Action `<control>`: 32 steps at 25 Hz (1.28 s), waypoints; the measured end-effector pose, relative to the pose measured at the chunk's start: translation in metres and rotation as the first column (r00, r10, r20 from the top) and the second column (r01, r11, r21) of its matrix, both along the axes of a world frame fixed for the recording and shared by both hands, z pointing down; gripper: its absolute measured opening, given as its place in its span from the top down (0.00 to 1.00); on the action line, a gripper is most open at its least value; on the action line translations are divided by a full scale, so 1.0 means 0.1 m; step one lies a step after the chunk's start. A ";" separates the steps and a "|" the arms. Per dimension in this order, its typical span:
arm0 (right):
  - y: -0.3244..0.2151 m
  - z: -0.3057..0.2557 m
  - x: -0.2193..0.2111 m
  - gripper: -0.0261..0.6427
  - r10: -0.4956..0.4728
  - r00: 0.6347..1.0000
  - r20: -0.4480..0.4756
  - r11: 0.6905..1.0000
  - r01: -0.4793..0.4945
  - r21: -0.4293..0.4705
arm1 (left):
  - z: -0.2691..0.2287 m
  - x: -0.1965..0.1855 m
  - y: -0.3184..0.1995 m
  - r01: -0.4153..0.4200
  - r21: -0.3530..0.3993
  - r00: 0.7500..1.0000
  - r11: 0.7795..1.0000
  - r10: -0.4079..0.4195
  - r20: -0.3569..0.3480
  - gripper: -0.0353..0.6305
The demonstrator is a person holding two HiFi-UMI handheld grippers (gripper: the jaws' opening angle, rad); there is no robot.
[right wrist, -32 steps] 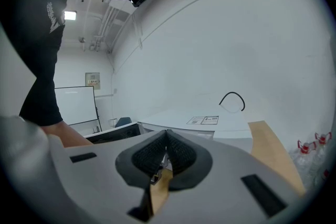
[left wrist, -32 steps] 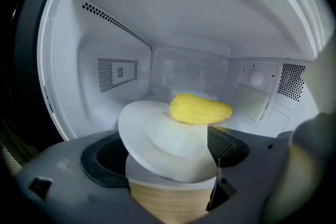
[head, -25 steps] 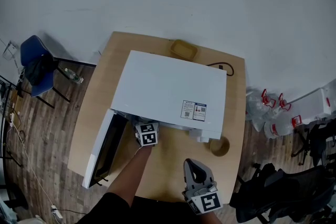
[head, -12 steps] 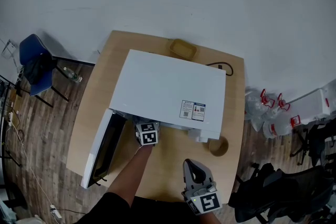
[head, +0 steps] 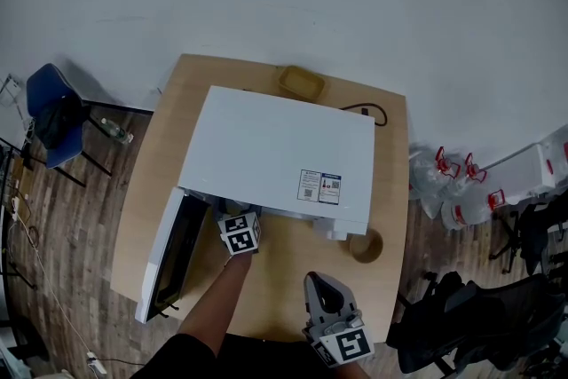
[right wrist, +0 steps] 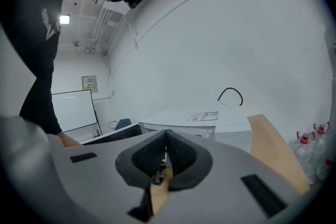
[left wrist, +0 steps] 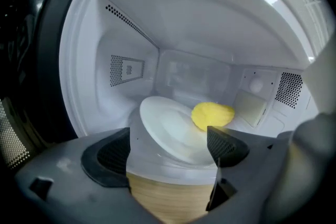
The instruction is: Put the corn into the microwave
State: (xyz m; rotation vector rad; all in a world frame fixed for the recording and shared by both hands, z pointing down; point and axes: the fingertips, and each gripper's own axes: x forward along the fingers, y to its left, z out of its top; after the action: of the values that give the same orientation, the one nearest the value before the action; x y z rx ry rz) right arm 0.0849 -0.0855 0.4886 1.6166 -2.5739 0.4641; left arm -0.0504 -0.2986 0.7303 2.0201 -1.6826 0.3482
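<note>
Corn [left wrist: 212, 114] lies on the plate [left wrist: 165, 131] inside the microwave [head: 284, 151], just ahead and slightly right of the left gripper [left wrist: 168, 149], its long axis running left-right. That gripper stands wide and empty at the doorway. The right gripper [right wrist: 167, 157], jaws together, sits well back at the bench's [head: 390, 191] near edge.

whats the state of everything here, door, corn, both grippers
microwave door: open
corn: loose inside the microwave, at the far edge of the white plate
left gripper: open, empty, at the microwave's mouth
right gripper: shut, empty, back from the microwave
</note>
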 end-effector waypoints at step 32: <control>0.36 -0.05 -0.01 0.87 0.017 1.000 -0.011 1.000 -0.017 0.015 | -0.06 0.39 -0.11 -0.177 0.009 0.978 0.984 0.175 0.111 0.32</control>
State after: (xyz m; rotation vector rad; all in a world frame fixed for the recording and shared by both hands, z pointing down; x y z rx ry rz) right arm 0.0834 -0.0500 0.4840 1.6423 -2.5636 0.4379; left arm -0.0115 -0.3095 0.7243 2.2069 -1.5786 0.5145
